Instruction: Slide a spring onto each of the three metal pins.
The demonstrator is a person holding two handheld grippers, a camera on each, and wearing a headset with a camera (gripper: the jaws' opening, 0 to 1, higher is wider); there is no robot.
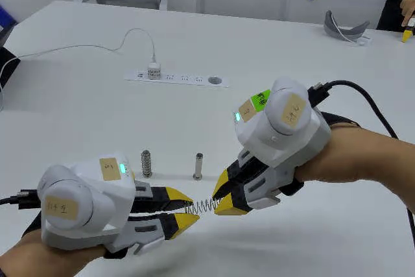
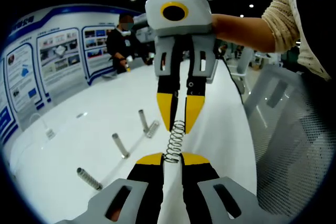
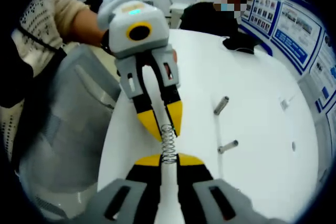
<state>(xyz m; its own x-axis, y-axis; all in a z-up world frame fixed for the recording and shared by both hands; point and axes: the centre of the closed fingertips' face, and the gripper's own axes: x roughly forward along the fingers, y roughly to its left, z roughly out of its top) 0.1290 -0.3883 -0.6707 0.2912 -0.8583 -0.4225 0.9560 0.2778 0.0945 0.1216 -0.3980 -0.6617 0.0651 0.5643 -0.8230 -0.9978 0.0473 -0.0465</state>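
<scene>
Spring (image 1: 202, 206), pinched at either end by left gripper (image 1: 189, 208) and right gripper (image 1: 219, 202) above the table (image 1: 292, 63), is seemingly mid-handover; alignment over the bare pin (image 1: 198, 166) is needed next.

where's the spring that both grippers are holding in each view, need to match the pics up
Head view: spring at low centre, spanning from the left gripper to the right gripper.
Left gripper view: spring at centre, rising from this view's own jaws to the right gripper's tips.
Right gripper view: spring at centre, just above this view's own jaws.
Shared landmark: the upright pins on the table beside it.
</scene>
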